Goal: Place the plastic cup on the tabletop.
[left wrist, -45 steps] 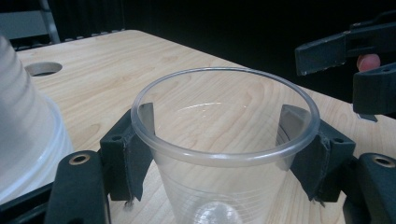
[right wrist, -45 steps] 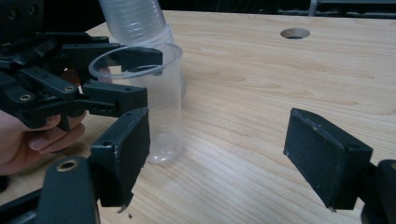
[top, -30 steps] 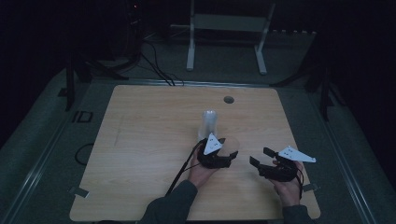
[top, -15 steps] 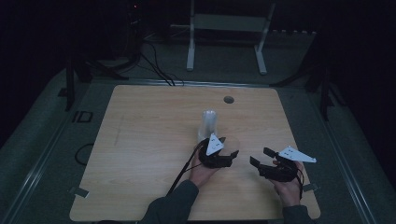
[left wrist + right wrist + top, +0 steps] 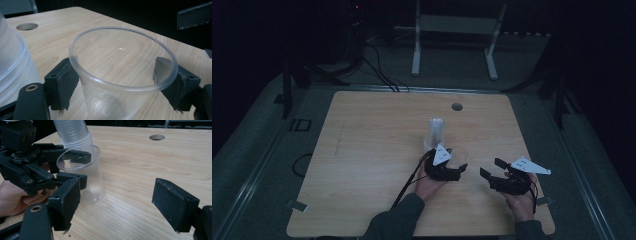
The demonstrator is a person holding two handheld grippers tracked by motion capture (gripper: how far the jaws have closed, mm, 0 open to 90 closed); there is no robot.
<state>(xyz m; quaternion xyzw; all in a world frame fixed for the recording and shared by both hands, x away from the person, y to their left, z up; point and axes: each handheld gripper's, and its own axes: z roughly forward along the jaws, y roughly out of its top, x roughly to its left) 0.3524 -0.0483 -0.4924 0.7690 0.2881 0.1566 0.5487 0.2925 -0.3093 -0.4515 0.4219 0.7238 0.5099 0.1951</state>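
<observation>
Jaws of the left gripper (image 5: 455,161), just opening, flank an empty clear cup (image 5: 122,75) beside the cup stack (image 5: 435,132); right gripper (image 5: 491,168) wide.

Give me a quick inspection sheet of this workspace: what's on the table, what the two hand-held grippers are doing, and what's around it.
Surface: light wooden table with a round hole near its far edge.
Job's things: single clear plastic cup standing upright; stack of clear cups just behind it.
Clutter: nothing seen.
Grippers: left hand-held gripper has just been opening, jaws either side of the single cup with gaps showing; right hand-held gripper open, nothing between its jaws, apart from the cups.
Cables: black cable trails from the left gripper toward the near edge; more cables on the floor beyond.
Surroundings: dark room, white metal stand behind the table.
</observation>
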